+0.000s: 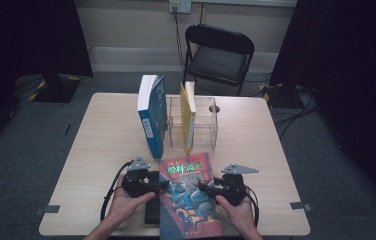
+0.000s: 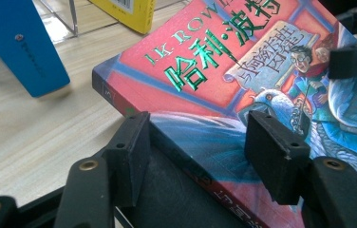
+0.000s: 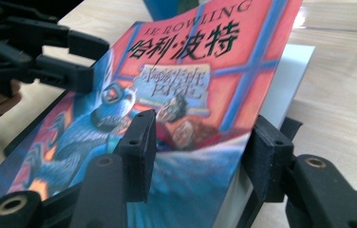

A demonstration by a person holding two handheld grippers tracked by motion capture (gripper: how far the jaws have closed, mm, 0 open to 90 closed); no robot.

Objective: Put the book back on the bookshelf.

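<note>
A thick paperback with a red and blue illustrated cover (image 1: 188, 200) (image 2: 205, 71) (image 3: 191, 71) sits tilted at the table's front edge, between the two hands. My left gripper (image 1: 163, 184) (image 2: 200, 159) clamps its spine side, one jaw under the book and the other on the cover. My right gripper (image 1: 203, 189) (image 3: 202, 156) holds the opposite, page-edge side, one jaw on the cover and the other against the underside. The right gripper's jaws (image 2: 352, 57) reach onto the cover's far side in the left gripper view. The left gripper (image 3: 58, 61) does the same in the right gripper view.
A blue book (image 1: 151, 117) stands upright against a clear acrylic rack (image 1: 207, 125), which holds a yellow book (image 1: 188, 112). Something black (image 1: 151, 216) lies under the paperback's left side. A black folding chair (image 1: 218, 55) stands behind the wooden table (image 1: 106, 135).
</note>
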